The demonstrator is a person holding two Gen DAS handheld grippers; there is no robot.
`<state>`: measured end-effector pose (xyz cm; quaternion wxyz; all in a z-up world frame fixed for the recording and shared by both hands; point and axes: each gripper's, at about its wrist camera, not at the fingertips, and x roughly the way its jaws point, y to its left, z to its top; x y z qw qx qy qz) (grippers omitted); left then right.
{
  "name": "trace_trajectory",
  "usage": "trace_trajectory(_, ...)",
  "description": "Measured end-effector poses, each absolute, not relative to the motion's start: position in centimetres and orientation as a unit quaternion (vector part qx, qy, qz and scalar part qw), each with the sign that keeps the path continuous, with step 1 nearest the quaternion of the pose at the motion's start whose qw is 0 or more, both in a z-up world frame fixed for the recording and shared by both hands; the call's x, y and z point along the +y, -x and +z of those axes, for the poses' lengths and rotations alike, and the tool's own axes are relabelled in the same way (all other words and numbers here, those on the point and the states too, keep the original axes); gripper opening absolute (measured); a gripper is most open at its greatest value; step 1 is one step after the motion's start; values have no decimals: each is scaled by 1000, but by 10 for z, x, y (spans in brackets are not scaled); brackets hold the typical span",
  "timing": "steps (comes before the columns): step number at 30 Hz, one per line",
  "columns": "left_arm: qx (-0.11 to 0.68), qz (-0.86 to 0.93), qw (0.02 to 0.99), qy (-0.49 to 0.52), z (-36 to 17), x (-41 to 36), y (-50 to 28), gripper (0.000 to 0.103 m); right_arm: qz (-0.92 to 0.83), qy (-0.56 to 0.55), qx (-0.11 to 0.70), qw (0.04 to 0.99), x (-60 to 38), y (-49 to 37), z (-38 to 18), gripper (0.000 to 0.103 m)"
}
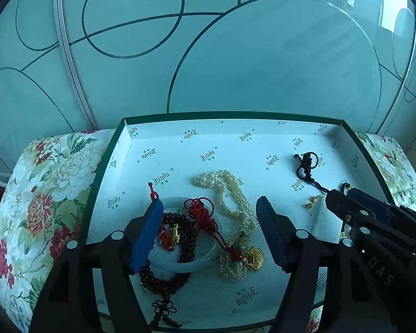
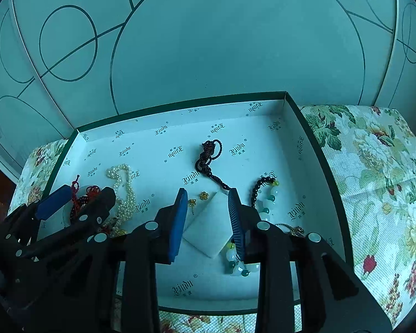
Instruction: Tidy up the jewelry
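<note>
A shallow box (image 1: pixel 355 149) with a green rim and white printed lining sits on a flowered cloth (image 1: pixel 41 194), in front of a frosted glass panel with dark curved lines (image 1: pixel 208 55).

The left gripper (image 1: pixel 209 229) hangs over the box's left half with its jaws spread wide. Between and below them lie a pale bangle (image 1: pixel 208 260), a dark red bead string (image 1: pixel 163 280) looped across it, a red knotted cord (image 1: pixel 202 213) and a pearl strand (image 1: pixel 235 194) with a gold locket (image 1: pixel 254 258) at its near end. None of these is gripped; whether the left pad touches the beads under it is unclear.

The right gripper (image 2: pixel 208 213) hovers over the box's right half, jaws open on either side of a white pad (image 2: pixel 210 230) that lies flat on the lining. The pad looks loose between the jaws, not pinched. Just beyond it rest two small gold earrings (image 2: pixel 204 195). A black cord knot (image 2: pixel 209 152) lies farther back, and a bracelet of green and white beads (image 2: pixel 267 202) curves beside and under the right jaw, its dark beads toward the back.

Both grippers are close together, side by side over the box.
</note>
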<state>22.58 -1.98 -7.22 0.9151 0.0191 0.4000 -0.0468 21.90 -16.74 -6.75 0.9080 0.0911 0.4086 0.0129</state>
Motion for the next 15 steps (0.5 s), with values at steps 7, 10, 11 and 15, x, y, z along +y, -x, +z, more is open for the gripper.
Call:
trace_trajectory(7,376,-32,926,-8,-49,-4,-200,77,4,-97,387,917,-174,-192,-46,40)
trace_trajectory(10,370,-25,929,-7,-43,-1,-186,78,1,-96,378,921,-172,-180,-36,40)
trace_trajectory(11,369,-23,929,-7,-41,1,-181,78,1,-98,374,922,-172,-176,-33,41)
trace_trajectory(15,360,-16,933,-1,-31,6,-166,79,0,-99,366,925,-170,-160,-23,42)
